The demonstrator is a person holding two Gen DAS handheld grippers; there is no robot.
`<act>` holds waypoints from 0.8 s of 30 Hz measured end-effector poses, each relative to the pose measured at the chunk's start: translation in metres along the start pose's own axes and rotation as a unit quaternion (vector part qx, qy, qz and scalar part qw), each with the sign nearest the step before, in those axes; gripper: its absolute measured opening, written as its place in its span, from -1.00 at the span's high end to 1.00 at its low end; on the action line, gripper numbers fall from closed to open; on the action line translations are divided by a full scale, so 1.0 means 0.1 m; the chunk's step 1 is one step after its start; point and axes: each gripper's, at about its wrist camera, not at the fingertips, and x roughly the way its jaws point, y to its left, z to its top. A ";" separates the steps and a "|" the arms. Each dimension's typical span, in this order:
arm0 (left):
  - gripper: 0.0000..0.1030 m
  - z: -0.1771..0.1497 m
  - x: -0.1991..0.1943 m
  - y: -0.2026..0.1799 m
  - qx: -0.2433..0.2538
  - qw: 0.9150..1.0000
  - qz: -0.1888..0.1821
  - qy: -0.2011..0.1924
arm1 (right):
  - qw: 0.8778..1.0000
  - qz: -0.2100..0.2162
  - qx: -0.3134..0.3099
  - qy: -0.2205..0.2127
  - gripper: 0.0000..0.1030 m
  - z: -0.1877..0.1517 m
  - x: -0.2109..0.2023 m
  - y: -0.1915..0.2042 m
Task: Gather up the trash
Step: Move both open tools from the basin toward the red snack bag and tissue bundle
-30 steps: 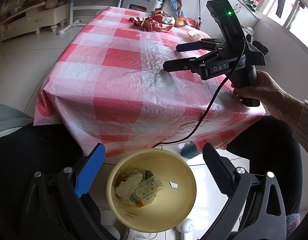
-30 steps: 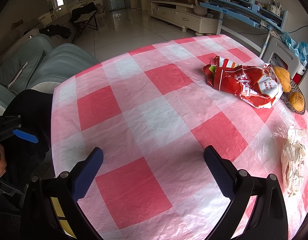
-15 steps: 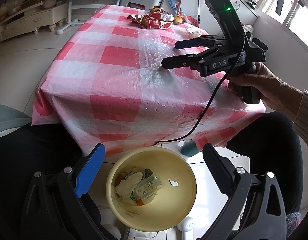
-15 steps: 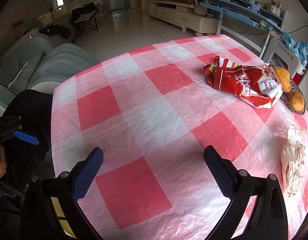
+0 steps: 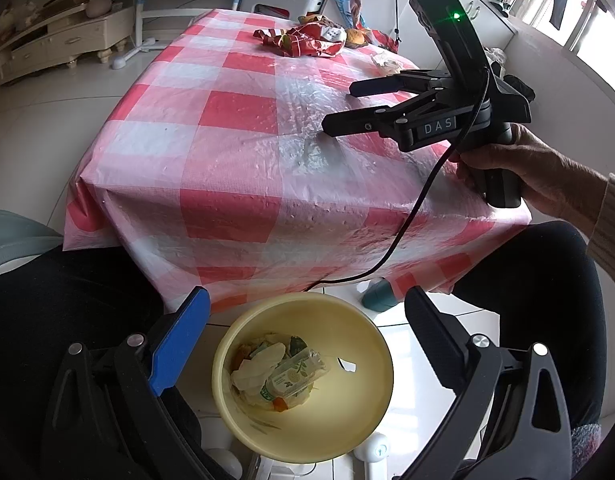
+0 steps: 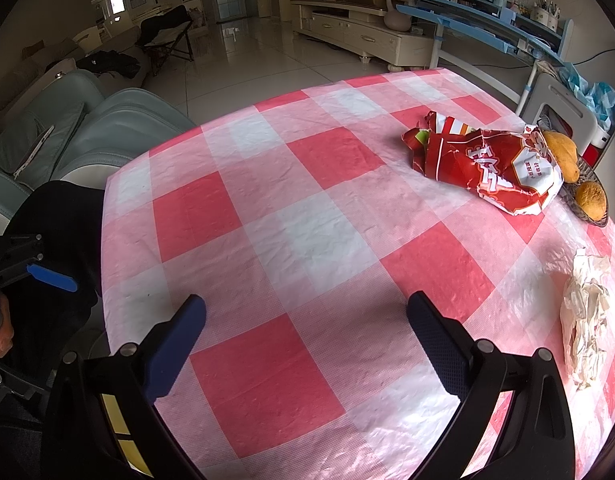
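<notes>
Left gripper (image 5: 305,326) hangs wide and empty over the yellow bin (image 5: 303,380) below the table's near edge. Right gripper (image 6: 305,330) hovers wide and empty above the tablecloth (image 6: 315,232); crumpled paper (image 6: 587,312) lies just to its right, nearest that hand.

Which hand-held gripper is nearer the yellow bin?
Left. The left hand-held gripper hovers open right above the yellow bin; the right hand-held gripper is open over the table.

One red snack bag (image 6: 491,168), one crumpled paper (image 6: 587,312), two fruits (image 6: 561,152) (dish-held), one yellow bowl (image 5: 371,420).
</notes>
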 end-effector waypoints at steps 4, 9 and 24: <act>-0.83 0.00 0.00 0.00 0.000 1.000 0.000 0.000 | 1.000 0.000 0.000 0.000 -0.86 0.00 0.00 0.00; -0.83 0.00 0.00 0.00 -0.001 1.000 0.000 0.000 | 1.000 0.000 0.000 0.000 -0.86 0.00 0.00 0.00; -0.83 0.01 0.01 -0.01 0.000 1.000 0.001 0.001 | 1.000 -0.013 0.022 0.000 -0.86 0.01 -0.01 0.00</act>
